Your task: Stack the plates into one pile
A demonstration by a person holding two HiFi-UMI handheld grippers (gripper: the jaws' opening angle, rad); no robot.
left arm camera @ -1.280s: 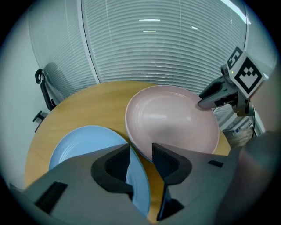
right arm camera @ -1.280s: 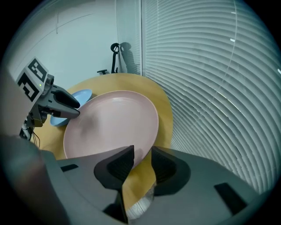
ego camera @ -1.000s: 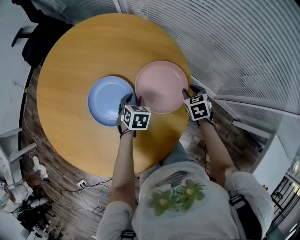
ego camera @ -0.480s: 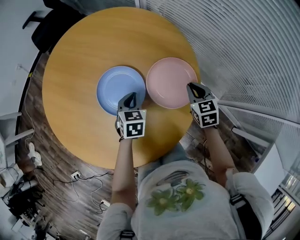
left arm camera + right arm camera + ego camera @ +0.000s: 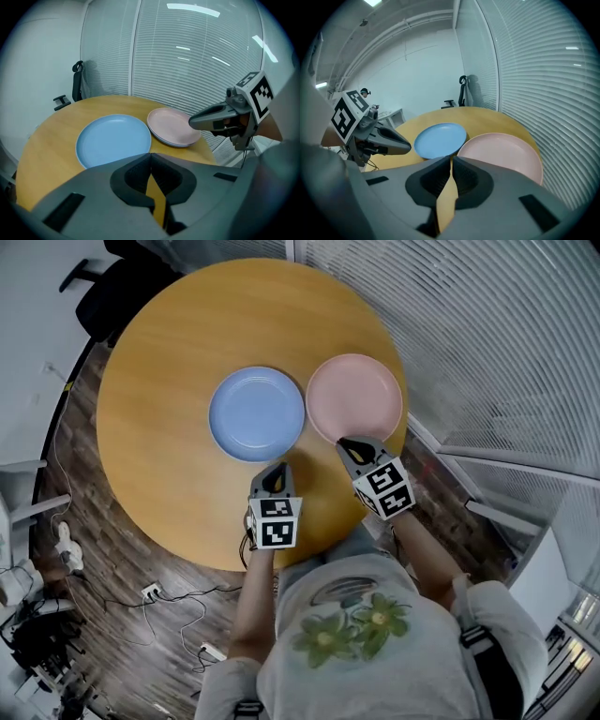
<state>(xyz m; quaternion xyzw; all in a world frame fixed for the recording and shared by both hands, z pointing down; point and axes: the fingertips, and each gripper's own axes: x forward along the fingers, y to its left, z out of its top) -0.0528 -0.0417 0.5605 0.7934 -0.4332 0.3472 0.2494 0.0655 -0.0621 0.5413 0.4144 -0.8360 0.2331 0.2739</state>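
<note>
A blue plate point(image 5: 257, 413) and a pink plate point(image 5: 354, 397) lie side by side on the round wooden table point(image 5: 159, 381), rims almost touching. My left gripper point(image 5: 275, 472) hovers over the near table edge, just short of the blue plate. It is shut and empty, its jaws having just been closing. My right gripper point(image 5: 348, 445) sits at the pink plate's near rim, shut on nothing, its jaws also just closed. The left gripper view shows the blue plate point(image 5: 115, 139), the pink plate point(image 5: 173, 126) and the right gripper point(image 5: 193, 122). In the right gripper view both plates point(image 5: 439, 139) point(image 5: 506, 152) lie ahead.
A black chair point(image 5: 117, 282) stands beyond the table's far left. A wall of white blinds point(image 5: 487, 343) runs along the right side. Cables and a power strip point(image 5: 155, 594) lie on the wooden floor at the left. The table edge is right under both grippers.
Both grippers have drawn back from the pink plate's two sides toward the near table edge and risen. Their jaws went from open to shut. The plates stay flat on the table.
</note>
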